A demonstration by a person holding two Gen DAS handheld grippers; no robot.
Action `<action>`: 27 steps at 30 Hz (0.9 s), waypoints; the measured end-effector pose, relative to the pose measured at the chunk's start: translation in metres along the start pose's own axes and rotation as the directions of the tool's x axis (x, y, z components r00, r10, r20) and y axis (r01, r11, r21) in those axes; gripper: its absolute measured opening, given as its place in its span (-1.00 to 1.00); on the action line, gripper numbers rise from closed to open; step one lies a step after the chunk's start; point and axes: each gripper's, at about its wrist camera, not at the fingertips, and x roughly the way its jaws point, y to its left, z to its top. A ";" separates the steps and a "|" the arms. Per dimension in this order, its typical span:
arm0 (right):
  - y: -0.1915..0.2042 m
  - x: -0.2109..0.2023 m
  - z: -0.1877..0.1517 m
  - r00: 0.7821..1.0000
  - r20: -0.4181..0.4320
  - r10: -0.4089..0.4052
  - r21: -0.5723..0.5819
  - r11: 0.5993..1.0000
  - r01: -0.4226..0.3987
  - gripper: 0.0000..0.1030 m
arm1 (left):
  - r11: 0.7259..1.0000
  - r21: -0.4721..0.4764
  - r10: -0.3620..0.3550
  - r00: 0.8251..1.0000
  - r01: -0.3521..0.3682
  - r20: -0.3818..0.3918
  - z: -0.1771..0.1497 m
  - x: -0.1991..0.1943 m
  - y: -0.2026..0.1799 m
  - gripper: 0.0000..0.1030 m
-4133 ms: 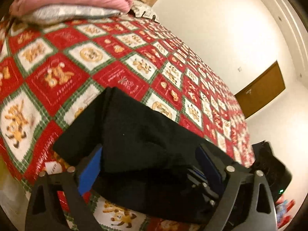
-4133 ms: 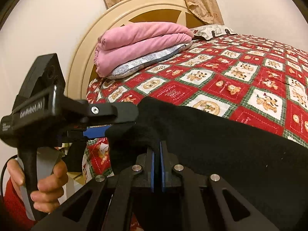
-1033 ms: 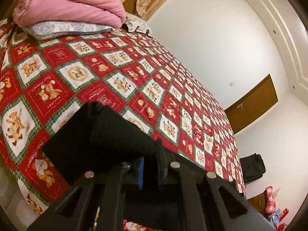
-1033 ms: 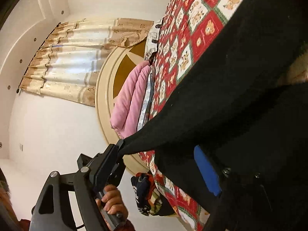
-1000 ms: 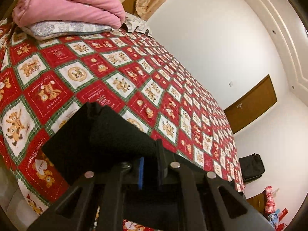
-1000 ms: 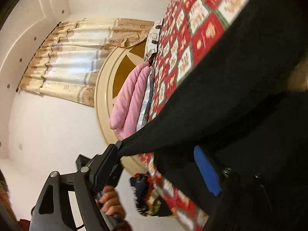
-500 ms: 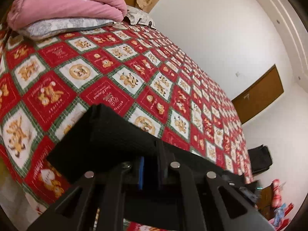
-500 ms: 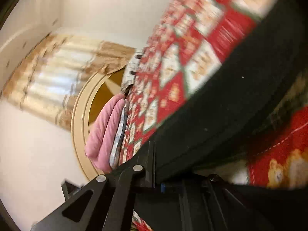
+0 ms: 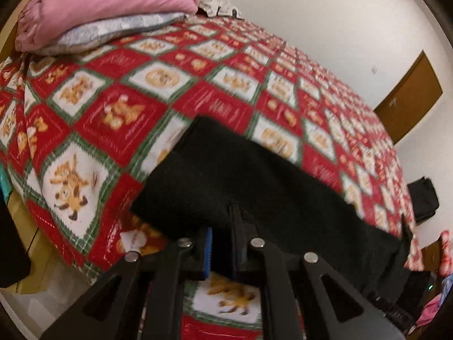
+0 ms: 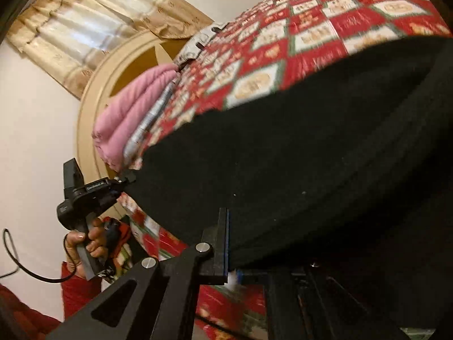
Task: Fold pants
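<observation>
Since a second ago the right gripper [image 10: 228,243] has clamped shut on the black pants [image 9: 254,181], which lie along the near edge of the red quilt [image 9: 119,104]; the left gripper [image 9: 220,243] pinches their left end.

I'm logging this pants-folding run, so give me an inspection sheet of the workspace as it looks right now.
Surface: bed with red patchwork quilt.
Job's things: black pants, lying along the near edge.
Clutter: folded pink blanket on a grey pillow.
Grippers: left gripper shut on the pants; right gripper shut on the pants.
Cables: black cable by the hand.
Surroundings: curtain, headboard, brown door.
</observation>
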 end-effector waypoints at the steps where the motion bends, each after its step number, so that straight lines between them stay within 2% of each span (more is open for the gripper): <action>1: -0.002 0.001 -0.001 1.000 -0.002 0.004 0.004 1.000 -0.004 -0.93 | 1.000 -0.001 0.014 1.000 -0.014 -0.008 -0.003 0.005 0.004 -0.79; 3: -0.006 0.001 -0.002 1.000 0.006 0.014 0.010 1.000 -0.014 -0.93 | 1.000 -0.015 0.011 1.000 -0.012 -0.027 -0.008 0.016 0.011 -0.78; 7: -0.006 0.000 -0.005 1.000 0.008 0.014 0.000 1.000 -0.014 -0.93 | 0.998 -0.043 -0.036 0.999 0.036 0.005 -0.010 0.014 0.017 -0.77; 12: 0.008 -0.012 -0.001 0.998 0.058 0.019 -0.060 0.998 -0.016 -0.93 | 1.000 0.019 -0.010 1.000 0.010 0.017 -0.003 0.009 0.004 -0.76; 15: 0.003 -0.009 0.000 0.998 0.056 0.018 -0.051 0.999 -0.015 -0.93 | 0.999 0.045 -0.027 0.999 0.025 0.043 0.004 0.004 -0.001 -0.76; 17: -0.003 -0.011 0.000 0.998 0.061 0.026 -0.026 0.999 -0.024 -0.93 | 0.998 0.058 -0.040 0.997 0.036 0.072 0.006 -0.002 -0.002 -0.64; 19: -0.003 -0.010 -0.001 0.998 0.064 0.005 -0.038 0.999 -0.003 -0.93 | 0.998 0.070 0.000 0.997 -0.005 0.072 0.005 0.000 -0.001 -0.60; 23: 0.001 -0.004 -0.008 0.996 0.065 -0.060 -0.114 0.991 0.067 -0.93 | 0.989 0.072 0.129 0.991 -0.132 0.036 -0.004 0.010 0.016 0.04; 24: 0.002 -0.004 -0.009 0.995 0.072 -0.066 -0.128 0.989 0.075 -0.93 | 0.991 0.049 0.126 0.991 -0.128 0.039 -0.004 0.006 0.024 0.16; 26: 0.003 -0.005 -0.008 0.995 0.070 -0.071 -0.134 0.988 0.080 -0.93 | 0.987 0.004 0.162 0.985 -0.163 0.053 -0.002 -0.002 0.035 0.71; 27: 0.003 -0.005 -0.007 0.995 0.066 -0.068 -0.127 0.989 0.076 -0.93 | 0.984 -0.030 0.178 0.982 -0.176 0.065 0.003 -0.008 0.042 0.77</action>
